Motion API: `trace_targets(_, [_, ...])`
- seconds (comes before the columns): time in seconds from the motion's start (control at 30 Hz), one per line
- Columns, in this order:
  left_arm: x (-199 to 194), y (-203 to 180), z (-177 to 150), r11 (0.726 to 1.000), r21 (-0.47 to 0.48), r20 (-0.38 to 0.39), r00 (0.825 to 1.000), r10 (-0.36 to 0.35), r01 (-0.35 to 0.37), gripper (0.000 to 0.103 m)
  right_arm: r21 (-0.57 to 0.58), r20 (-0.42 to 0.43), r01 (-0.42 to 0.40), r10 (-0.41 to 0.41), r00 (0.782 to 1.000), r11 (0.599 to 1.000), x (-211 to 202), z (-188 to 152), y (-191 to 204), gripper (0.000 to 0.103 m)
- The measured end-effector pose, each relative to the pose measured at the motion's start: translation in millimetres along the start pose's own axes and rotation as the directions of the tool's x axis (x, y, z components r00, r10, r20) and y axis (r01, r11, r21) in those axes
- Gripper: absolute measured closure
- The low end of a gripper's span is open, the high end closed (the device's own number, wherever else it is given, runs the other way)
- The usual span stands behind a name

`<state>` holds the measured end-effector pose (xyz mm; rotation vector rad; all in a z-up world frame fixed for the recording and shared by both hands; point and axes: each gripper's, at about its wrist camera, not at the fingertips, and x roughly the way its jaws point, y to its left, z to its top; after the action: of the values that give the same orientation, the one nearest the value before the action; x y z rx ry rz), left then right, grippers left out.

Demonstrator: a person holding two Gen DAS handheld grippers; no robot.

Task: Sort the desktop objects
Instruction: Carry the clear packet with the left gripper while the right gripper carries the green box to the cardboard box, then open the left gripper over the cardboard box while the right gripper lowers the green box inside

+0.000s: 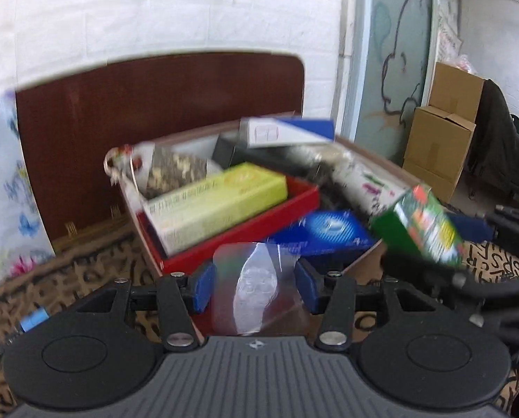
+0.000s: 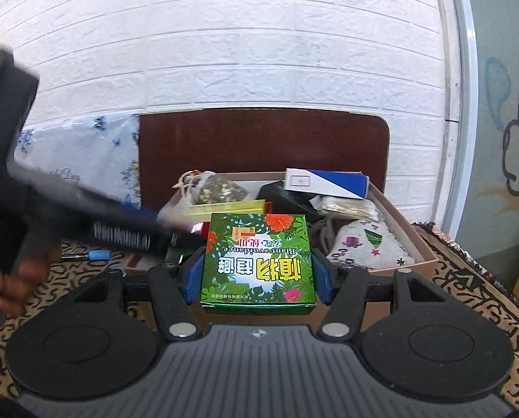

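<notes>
Cardboard box [image 2: 418, 244] on patterned worktop [image 2: 468, 289], full of packets. Inside box: red tray [image 1: 245, 237] with yellow carton [image 1: 214, 205], blue carton [image 1: 325, 233] beside tray. Right claw [image 2: 257, 271] closed on green box [image 2: 257, 264], above front edge of cardboard box. Left claw [image 1: 256, 287] half open, grips clear packet [image 1: 256, 289], at front of cardboard box.
</notes>
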<state>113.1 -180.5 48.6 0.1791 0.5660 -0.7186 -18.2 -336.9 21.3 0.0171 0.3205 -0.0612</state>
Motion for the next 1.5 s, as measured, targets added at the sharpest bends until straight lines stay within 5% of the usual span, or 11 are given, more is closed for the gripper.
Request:
trace_targets(0.4, [17.3, 18.1, 4.7, 0.997, -0.076, 0.004, 1.000, 0.018, -0.018, 0.056, -0.024, 0.004, 0.087, -0.087, 0.996, 0.996, 46.3, 11.7, -13.3, 0.043])
trace_targets(0.57, [16.5, 21.0, 5.2, 0.996, -0.088, 0.017, 1.000, 0.008, -0.007, 0.055, -0.092, -0.017, 0.188, -0.190, 0.982, 0.978, 69.5, 15.1, -16.4, 0.043])
trace_targets(1.0, [-20.4, 23.8, 1.7, 0.988, -0.154, 0.127, 0.992, 0.002, 0.018, 0.007, -0.182, -0.038, 0.170, -0.180, 0.983, 0.968, 111.1, 21.6, -22.1, 0.042])
trace_targets(1.17, [-29.9, 24.1, 0.3, 0.981, -0.189, 0.134, 0.991, -0.006, 0.032, 0.003, -0.207, -0.004, 0.217, -0.223, 0.975, 0.954, 100.5, 17.7, -21.5, 0.022])
trace_targets(1.5, [-41.5, 18.9, -12.0, 0.980, -0.191, 0.136, 0.990, -0.026, 0.052, 0.003, -0.191, 0.006, 0.197, -0.200, 0.980, 0.962, 66.0, 11.0, -13.2, 0.021])
